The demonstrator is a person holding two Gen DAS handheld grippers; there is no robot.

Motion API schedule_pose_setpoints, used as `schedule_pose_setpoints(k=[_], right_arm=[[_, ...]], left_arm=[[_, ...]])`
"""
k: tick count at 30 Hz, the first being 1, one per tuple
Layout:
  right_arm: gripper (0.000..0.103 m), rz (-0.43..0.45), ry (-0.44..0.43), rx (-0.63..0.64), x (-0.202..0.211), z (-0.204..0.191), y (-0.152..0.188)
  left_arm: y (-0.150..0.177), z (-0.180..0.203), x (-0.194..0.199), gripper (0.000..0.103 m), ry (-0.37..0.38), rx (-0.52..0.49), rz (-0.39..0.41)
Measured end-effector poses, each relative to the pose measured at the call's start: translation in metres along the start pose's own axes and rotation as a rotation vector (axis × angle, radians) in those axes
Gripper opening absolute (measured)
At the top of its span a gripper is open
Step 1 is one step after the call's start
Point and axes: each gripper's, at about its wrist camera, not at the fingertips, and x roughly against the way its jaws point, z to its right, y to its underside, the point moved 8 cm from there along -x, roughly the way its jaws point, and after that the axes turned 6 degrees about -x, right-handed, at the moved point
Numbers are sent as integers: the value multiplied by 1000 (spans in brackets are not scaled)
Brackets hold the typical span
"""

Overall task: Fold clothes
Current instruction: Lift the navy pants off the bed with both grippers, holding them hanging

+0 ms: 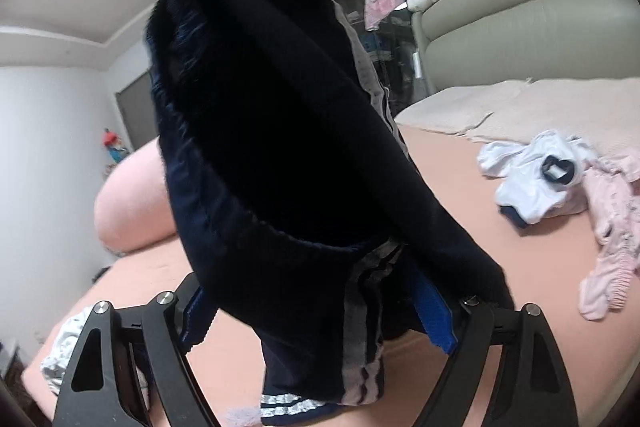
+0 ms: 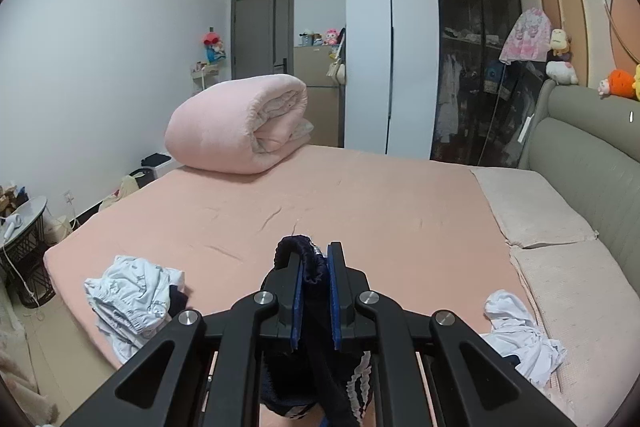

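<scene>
A dark navy garment with grey and white side stripes (image 1: 280,147) hangs in front of the left wrist camera, above the pink bed (image 1: 460,235). My left gripper (image 1: 316,311) has its fingers spread wide, with the garment draped between them; one blue pad (image 1: 434,319) shows bare. My right gripper (image 2: 314,267) is shut on a bunched edge of the same navy garment (image 2: 310,259), held above the bed (image 2: 360,203); the rest hangs down below the fingers.
A rolled pink quilt (image 2: 236,123) lies at the bed's far left. Crumpled white clothes lie at the bed's near left (image 2: 132,299) and right (image 2: 520,339). A white top (image 1: 532,179) and pink garment (image 1: 612,227) lie by the pillows. A grey headboard (image 2: 592,155) stands on the right.
</scene>
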Motion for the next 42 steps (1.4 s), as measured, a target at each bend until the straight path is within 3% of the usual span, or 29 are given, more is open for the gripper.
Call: schedule_pose_setpoints(k=[8, 10, 18, 20, 21, 22, 28, 33, 37, 39, 42], right_arm=[[8, -11, -39, -48, 9, 0, 0], [8, -3, -13, -39, 11, 4, -1], [8, -20, 41, -77, 4, 30, 5], [8, -39, 30, -101, 1, 34, 10], [8, -42, 19, -108, 2, 34, 11], [8, -45, 7, -116, 2, 33, 12], [8, -54, 38, -53, -1, 26, 19], [8, -56, 104, -41, -8, 38, 24], [8, -80, 98, -77, -17, 51, 26], [8, -91, 98, -81, -21, 55, 28], [8, -96, 161, -35, -26, 61, 31]], left_arm=[[-5, 0, 0, 84, -95, -34, 10], [-3, -3, -4, 84, -118, -61, 13], [14, -25, 1, 83, -101, -35, -9], [17, -26, 0, 65, -95, -51, -11], [19, -26, -2, 43, -92, -57, -20], [20, -25, -3, 29, -87, -63, -30], [21, -40, -4, 19, 1, 0, -75], [19, -60, -1, 18, 50, 50, -105], [17, -75, 1, 18, 91, 90, -128], [12, -88, -3, 18, 154, 124, -147], [4, -101, -1, 18, 318, 167, -173]])
